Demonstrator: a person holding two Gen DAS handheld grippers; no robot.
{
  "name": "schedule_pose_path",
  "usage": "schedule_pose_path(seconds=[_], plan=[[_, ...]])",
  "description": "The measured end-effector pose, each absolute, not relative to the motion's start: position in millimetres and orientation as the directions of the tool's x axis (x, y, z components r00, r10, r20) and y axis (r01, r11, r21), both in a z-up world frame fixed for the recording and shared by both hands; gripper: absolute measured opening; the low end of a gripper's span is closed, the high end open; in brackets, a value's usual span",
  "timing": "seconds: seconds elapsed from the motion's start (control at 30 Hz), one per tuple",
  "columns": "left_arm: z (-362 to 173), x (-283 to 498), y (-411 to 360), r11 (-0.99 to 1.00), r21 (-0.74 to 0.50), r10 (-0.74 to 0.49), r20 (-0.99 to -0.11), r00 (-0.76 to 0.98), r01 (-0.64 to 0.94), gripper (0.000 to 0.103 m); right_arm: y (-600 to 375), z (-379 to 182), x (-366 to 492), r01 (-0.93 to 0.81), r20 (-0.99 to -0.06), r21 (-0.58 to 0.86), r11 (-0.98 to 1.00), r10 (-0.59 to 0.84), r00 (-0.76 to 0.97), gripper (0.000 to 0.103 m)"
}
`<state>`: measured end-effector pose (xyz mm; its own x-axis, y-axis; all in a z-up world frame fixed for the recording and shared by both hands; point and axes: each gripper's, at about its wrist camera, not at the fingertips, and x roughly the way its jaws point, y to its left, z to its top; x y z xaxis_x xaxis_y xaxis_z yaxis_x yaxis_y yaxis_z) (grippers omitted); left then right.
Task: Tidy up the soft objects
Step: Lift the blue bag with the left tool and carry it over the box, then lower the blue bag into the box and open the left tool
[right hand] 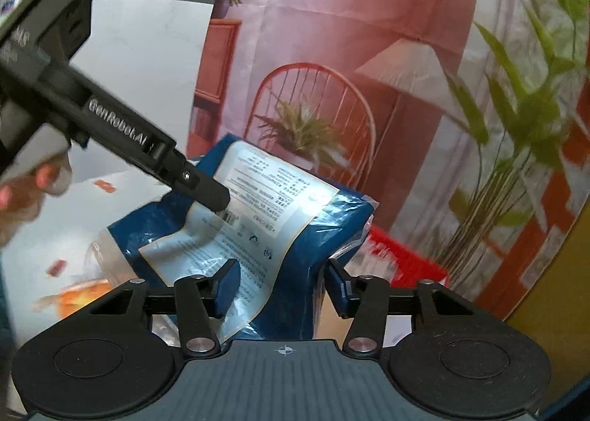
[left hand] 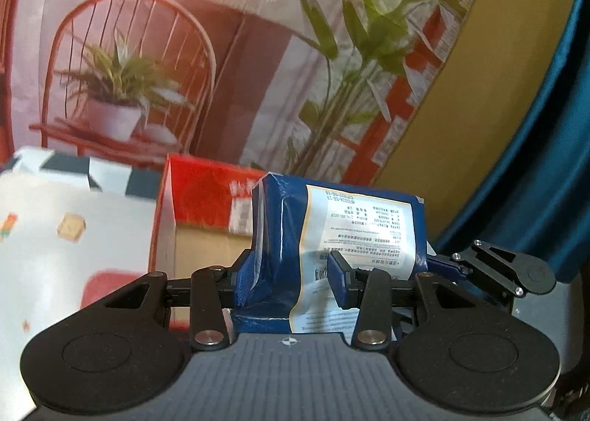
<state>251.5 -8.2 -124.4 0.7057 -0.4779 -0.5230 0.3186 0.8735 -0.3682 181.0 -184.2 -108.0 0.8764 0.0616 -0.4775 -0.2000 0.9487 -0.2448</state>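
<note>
Both grippers are on the same blue pack (left hand: 332, 233), a soft plastic-wrapped bundle with a white printed label.

Left gripper (left hand: 291, 282): fingers (left hand: 245, 282) closed in on the near lower part of the pack, film visibly creased between them. Pack rises up and ahead of the fingers, label facing the camera.

Right gripper (right hand: 282, 290): fingers (right hand: 226, 288) pinch the near end of the pack (right hand: 258, 207) from the other side. The left finger pad presses into the label; the right one sits at the blue edge, contact there is harder to confirm. From this view the pack's long axis runs from low left to high right, tilted, and the left gripper's body (right hand: 110, 126) comes in from the upper left onto it.

Key relation: the red box (left hand: 199, 222), open-topped with a cardboard-coloured inside, lies just beyond and left of the left fingers, directly behind the pack. In the right view only a strip of the red box (right hand: 402, 258) shows, ahead and right of the fingers, under the pack's far end.

Judgement: pack is airborne or nearly so, held at both ends near the box mouth. Left gripper is nearer the opening. Next move likely needs the long axis lined up with the box before lowering.

White patterned table (left hand: 55, 244) lies left of the box.
</note>
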Motion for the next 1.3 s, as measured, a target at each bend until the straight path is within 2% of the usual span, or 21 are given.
schedule_pose_path(seconds=[0.17, 0.37, 0.47, 0.57, 0.73, 1.0, 1.17, 1.3], plan=[[-115.7, 280.4, -21.5, 0.899, -0.301, -0.433, -0.497, 0.752, 0.319, 0.045, -187.7, -118.4, 213.6, -0.164, -0.410, -0.388, 0.907, -0.011, 0.912, 0.046], [-123.1, 313.4, -39.3, 0.911, -0.237, -0.412, -0.477, 0.776, 0.338, 0.045, -204.7, -134.9, 246.9, -0.070, -0.329, -0.473, 0.878, -0.102, 0.939, 0.043], [-139.9, 333.2, -44.1, 0.910, -0.244, -0.414, -0.530, 0.740, 0.335, 0.045, -210.3, -152.0, 259.3, -0.039, -0.304, -0.517, 0.855, -0.141, 0.942, 0.042], [-159.0, 343.4, -46.0, 0.907, -0.257, -0.420, -0.581, 0.697, 0.333, 0.045, -215.4, -170.9, 265.3, -0.049, -0.334, -0.522, 0.852, -0.151, 0.930, 0.041], [-180.3, 348.8, -40.0, 0.891, -0.317, -0.455, -0.632, 0.628, 0.327, 0.045, -225.9, -188.8, 266.3, -0.108, -0.421, -0.467, 0.878, -0.114, 0.900, 0.041], [-191.3, 344.3, -31.5, 0.881, -0.366, -0.473, -0.686, 0.553, 0.299, 0.045, -242.6, -182.8, 266.2, -0.137, -0.574, -0.214, 0.967, -0.012, 0.819, 0.038], [-190.3, 341.9, -29.9, 0.874, -0.383, -0.486, -0.696, 0.528, 0.299, 0.045, -254.4, -173.9, 266.3, -0.104, -0.615, -0.063, 0.993, 0.043, 0.787, 0.038], [-195.7, 341.5, -34.2, 0.883, -0.375, -0.469, -0.709, 0.526, 0.283, 0.045, -261.8, -176.7, 270.1, -0.042, -0.649, 0.029, 0.999, 0.051, 0.759, 0.034]])
